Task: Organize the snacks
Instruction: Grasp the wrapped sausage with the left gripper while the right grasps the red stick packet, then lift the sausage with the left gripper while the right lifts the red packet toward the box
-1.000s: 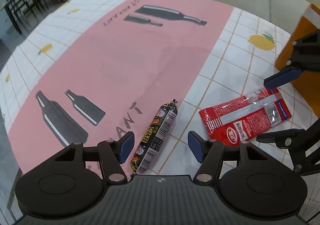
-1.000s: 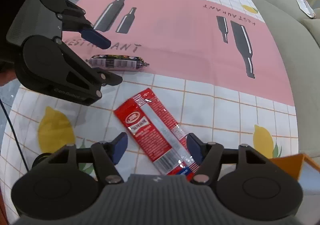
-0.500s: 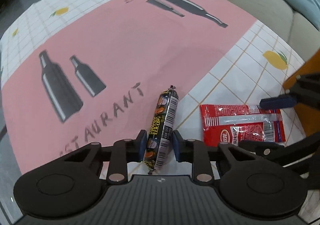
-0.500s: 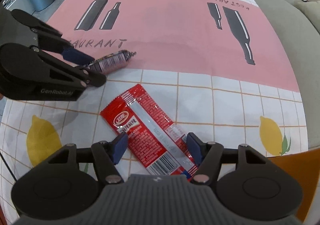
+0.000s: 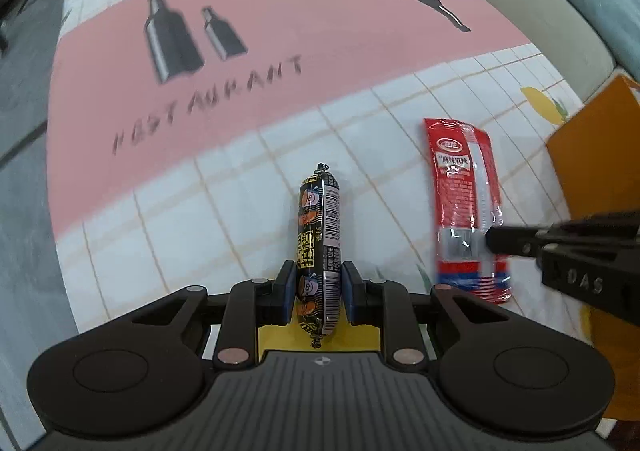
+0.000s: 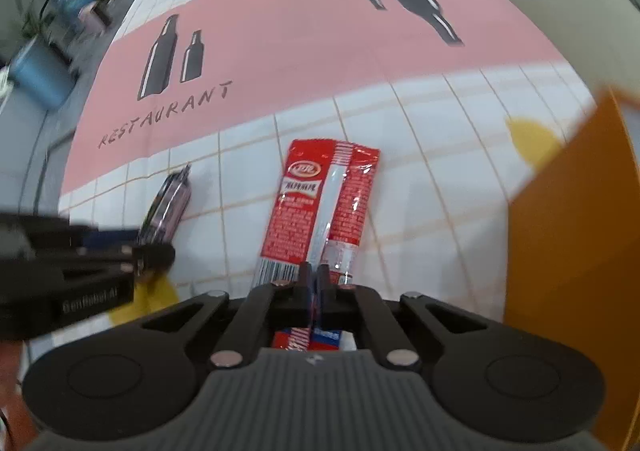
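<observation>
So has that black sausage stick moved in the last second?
Yes. The sausage has left the pink panel edge for the white squares, clamped in the left gripper.

Both tongs were the same build: matte black plastic, with two big round discs at the base and a ribbed grey housing between them. The left tongs (image 5: 318, 283) had blue pads (image 5: 289, 288) on the fingertips and silver screws at the linkage pivots. The right tongs (image 6: 313, 283) matched, and seen side-on they had white "DAS" lettering; the left ones read "GenRobot.AI".
</observation>
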Motion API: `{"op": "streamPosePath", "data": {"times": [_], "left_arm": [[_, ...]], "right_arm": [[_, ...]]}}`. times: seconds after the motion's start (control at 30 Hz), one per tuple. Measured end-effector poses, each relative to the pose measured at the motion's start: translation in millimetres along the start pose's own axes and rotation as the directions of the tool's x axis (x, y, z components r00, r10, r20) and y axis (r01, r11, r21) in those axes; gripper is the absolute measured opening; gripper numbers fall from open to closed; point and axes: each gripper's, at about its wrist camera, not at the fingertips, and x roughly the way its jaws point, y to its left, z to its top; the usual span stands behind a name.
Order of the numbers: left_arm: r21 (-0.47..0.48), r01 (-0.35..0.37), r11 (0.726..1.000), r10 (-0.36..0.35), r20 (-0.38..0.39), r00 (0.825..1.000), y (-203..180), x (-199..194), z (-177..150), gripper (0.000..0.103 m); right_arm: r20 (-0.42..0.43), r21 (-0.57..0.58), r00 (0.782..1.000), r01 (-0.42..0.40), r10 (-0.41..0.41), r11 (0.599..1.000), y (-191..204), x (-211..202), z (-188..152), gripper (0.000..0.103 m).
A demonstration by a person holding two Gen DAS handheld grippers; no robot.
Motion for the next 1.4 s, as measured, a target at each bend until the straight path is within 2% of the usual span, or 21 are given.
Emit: {"op": "streamPosePath", "data": {"times": [0.13, 0.23, 0.33, 0.4, 0.43, 0.47, 0.5, 0.53, 0.67, 0.8, 0.97, 1.17, 1.3, 1.4], "left_arm": [[-0.034, 0.006, 0.999, -0.005, 0.005, 1.0, -6.9, -10.5, -29.0, 0.026], [-0.063, 0.008, 0.998, -0.007, 0.013, 1.0, -10.6, -16.5, -46.4, 0.026], [-0.121, 0.029, 0.992, -0.024, 0.041, 0.999, -9.4, -20.2, -57.9, 0.026], [-0.156, 0.029, 0.987, -0.019, 0.069, 0.997, -8.7, -22.1, -61.4, 0.026], [-0.17, 0.026, 0.985, -0.013, 0.079, 0.997, -8.2, -21.8, -61.2, 0.026], [-0.178, 0.022, 0.984, -0.007, 0.084, 0.996, -8.4, -21.9, -61.1, 0.026], [-0.18, 0.018, 0.983, -0.002, 0.086, 0.996, -8.8, -21.9, -60.5, 0.026], [-0.179, 0.014, 0.984, 0.002, 0.086, 0.996, -9.4, -22.0, -59.9, 0.027], [-0.19, 0.041, 0.981, -0.021, 0.105, 0.994, -3.4, -21.3, -60.2, 0.035], [-0.22, 0.078, 0.972, -0.052, 0.122, 0.991, 5.6, -19.8, -61.0, 0.038], [-0.195, 0.059, 0.979, -0.033, 0.136, 0.99, 1.9, -19.1, -60.9, 0.038], [-0.188, 0.025, 0.982, 0.001, 0.137, 0.991, -3.1, -17.9, -59.6, 0.039], [-0.192, 0.029, 0.981, -0.002, 0.143, 0.99, -3.3, -17.2, -60.4, 0.043], [-0.159, 0.001, 0.987, 0.021, 0.137, 0.99, -9.0, -16.3, -60.0, 0.043]], "right_arm": [[-0.013, 0.014, 1.0, -0.013, 0.014, 1.0, 5.9, -6.3, -38.4, 0.0], [0.009, -0.032, 1.0, 0.003, -0.003, 0.999, 14.1, -16.2, -64.8, 0.0], [0.067, -0.004, 0.997, -0.025, 0.026, 1.0, 12.8, -24.2, -77.9, 0.003], [0.144, 0.032, 0.99, -0.013, 0.008, 0.999, 12.1, -29.9, -79.1, 0.011], [0.17, 0.048, 0.985, -0.012, 0.004, 0.999, 11.2, -31.0, -76.9, 0.024], [0.193, 0.061, 0.981, -0.009, -0.003, 0.998, 12.2, -30.7, -73.9, 0.047], [0.218, 0.074, 0.976, 0.0, -0.016, 0.997, 13.8, -29.3, -71.0, 0.054], [0.239, 0.078, 0.971, 0.011, -0.03, 0.997, 15.3, -27.4, -69.7, 0.056], [0.287, 0.048, 0.955, 0.062, -0.074, 0.997, 22.6, -14.5, -58.5, 0.056], [0.322, 0.052, 0.944, 0.056, -0.069, 0.997, 22.1, -7.2, -51.1, 0.058], [0.309, 0.053, 0.945, 0.101, -0.113, 0.993, 27.8, 7.3, -43.3, 0.065], [0.329, -0.056, 0.929, 0.196, -0.168, 0.979, 39.0, 14.6, -50.2, 0.066], [0.32, -0.01, 0.927, 0.212, -0.198, 0.977, 34.5, 13.8, -47.3, 0.068], [0.325, 0.008, 0.918, 0.238, -0.227, 0.971, 32.8, 15.9, -46.2, 0.074]]}}
